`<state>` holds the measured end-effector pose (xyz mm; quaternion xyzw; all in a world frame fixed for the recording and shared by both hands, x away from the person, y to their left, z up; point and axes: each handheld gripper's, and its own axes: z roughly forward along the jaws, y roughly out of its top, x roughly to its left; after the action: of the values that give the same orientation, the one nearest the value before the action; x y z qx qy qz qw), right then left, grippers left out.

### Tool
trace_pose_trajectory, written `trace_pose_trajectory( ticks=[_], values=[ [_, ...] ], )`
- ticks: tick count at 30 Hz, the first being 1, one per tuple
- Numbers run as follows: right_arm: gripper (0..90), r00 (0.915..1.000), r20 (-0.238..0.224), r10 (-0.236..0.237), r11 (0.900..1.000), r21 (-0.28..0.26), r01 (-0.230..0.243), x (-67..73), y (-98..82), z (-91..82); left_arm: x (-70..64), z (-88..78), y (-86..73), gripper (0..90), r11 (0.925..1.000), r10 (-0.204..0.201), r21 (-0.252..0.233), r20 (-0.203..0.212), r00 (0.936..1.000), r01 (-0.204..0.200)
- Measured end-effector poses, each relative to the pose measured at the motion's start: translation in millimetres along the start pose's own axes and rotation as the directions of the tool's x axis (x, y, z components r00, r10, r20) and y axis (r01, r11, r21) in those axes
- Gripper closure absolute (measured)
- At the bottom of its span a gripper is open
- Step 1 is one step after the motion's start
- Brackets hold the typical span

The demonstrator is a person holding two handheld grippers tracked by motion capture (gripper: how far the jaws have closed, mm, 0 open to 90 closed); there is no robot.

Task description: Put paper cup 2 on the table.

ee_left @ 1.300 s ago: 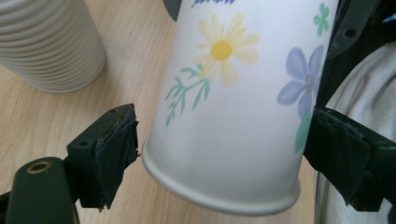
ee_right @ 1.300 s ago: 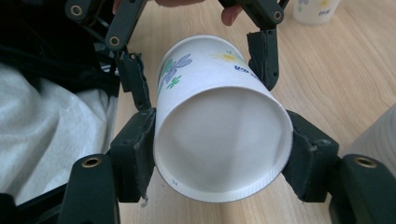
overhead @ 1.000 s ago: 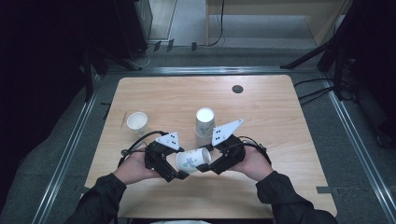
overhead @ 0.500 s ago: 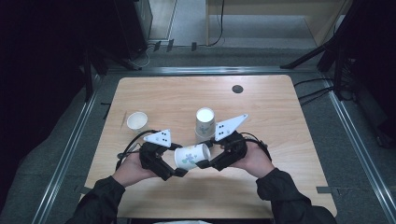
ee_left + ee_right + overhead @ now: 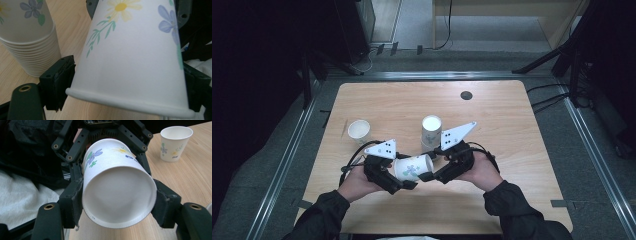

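Smooth tapered flowered paper cup (image 5: 412,168)

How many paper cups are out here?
3 plain to see: a held cup lying sideways near the front, an upright cup at left, and the top of the upside-down stack in the middle; more nest hidden inside it.

White floral paper cup (image 5: 412,167): matt, smooth, rolled rim. Stack of same paper cups (image 5: 30,45) w/ ribbed rims. Light wood-grain table (image 5: 512,135): smooth, slight sheen. Black plastic gripper pads (image 5: 72,202): matt, rough-edged.
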<state>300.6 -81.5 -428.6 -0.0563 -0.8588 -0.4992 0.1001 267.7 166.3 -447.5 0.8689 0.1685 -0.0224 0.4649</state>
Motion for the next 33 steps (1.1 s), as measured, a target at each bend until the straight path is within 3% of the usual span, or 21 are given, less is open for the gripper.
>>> trace_pose_trajectory(
  ticks=[5, 13, 14, 23, 25, 33],
  values=[
    [35.2, 0.9999, -0.008, 0.009, 1.0, -0.013, -0.009, -1.0, -0.9, -1.7, -1.2, -3.7, -0.2, 23.1, 0.9996, 0.016, -0.021, 0.002, 0.9999, -0.016],
    [33.4, 0.9998, -0.014, 0.017, 1.0, 0.005, -0.017, -2.7, -3.9, 1.6, -0.6, -4.1, -0.1, 26.7, 0.999, 0.038, 0.024, -0.01, 0.9992, -0.038],
    [28.5, 0.9997, 0.0, 0.024, 1.0, 0.007, -0.024, -3.7, -4.6, 1.4, 1.0, -5.4, 0.3, 26.7, 0.9991, 0.028, 0.031, -0.004, 0.9996, -0.028],
    [27.1, 0.9986, 0.049, 0.021, 0.999, 0.031, -0.022, -1.8, -13.5, -7.2, 8.2, -12.2, 2.8, 26.7, 0.9965, 0.015, 0.083, 0.003, 0.9999, -0.015],
    [27.1, 0.9973, 0.071, 0.017, 0.999, 0.041, -0.02, -0.9, -17.3, -9.6, 12.8, -12.0, 4.3, 26.7, 0.9924, 0.015, 0.122, 0.003, 0.9999, -0.015],
    [27.1, 0.9934, 0.114, 0.015, 0.998, 0.065, -0.022, 2.1, -26.7, -13.1, 21.3, -8.9, 8.7, 26.7, 0.9839, 0.017, 0.178, 0.009, 0.9998, -0.018]
  ],
)
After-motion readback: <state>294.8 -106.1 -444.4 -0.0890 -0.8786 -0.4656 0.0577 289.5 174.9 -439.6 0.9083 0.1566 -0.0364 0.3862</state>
